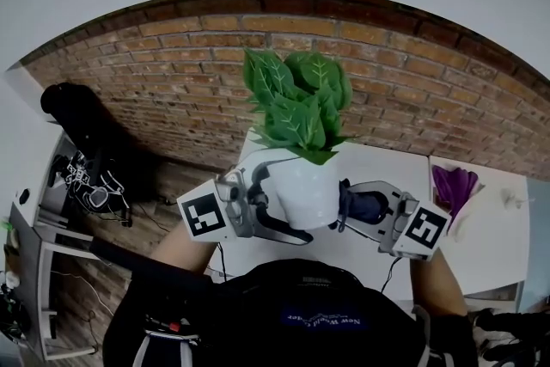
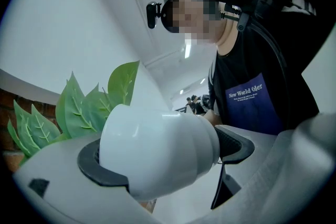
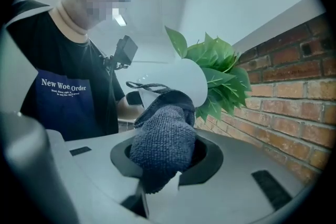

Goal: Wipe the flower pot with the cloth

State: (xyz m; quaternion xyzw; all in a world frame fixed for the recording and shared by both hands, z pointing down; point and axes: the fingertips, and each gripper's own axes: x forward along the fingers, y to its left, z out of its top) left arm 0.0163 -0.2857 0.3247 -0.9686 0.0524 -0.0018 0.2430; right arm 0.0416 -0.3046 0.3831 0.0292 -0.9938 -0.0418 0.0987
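A white flower pot (image 1: 307,189) with green leaves (image 1: 296,103) is held up in front of the person, above a white table (image 1: 378,163). My left gripper (image 1: 265,200) is shut on the white flower pot (image 2: 157,152), its jaws clamped around the pot's body. My right gripper (image 1: 361,209) is shut on a dark blue-grey cloth (image 1: 368,205), at the pot's right side. In the right gripper view the cloth (image 3: 163,144) bulges between the jaws, with the pot (image 3: 181,81) and leaves (image 3: 220,78) just beyond it.
A red brick wall (image 1: 172,82) runs behind the table. A purple item (image 1: 453,187) lies on the table at the right. A grey shelf unit (image 1: 39,262) with cables stands at the left. The person's dark shirt (image 1: 284,314) fills the bottom.
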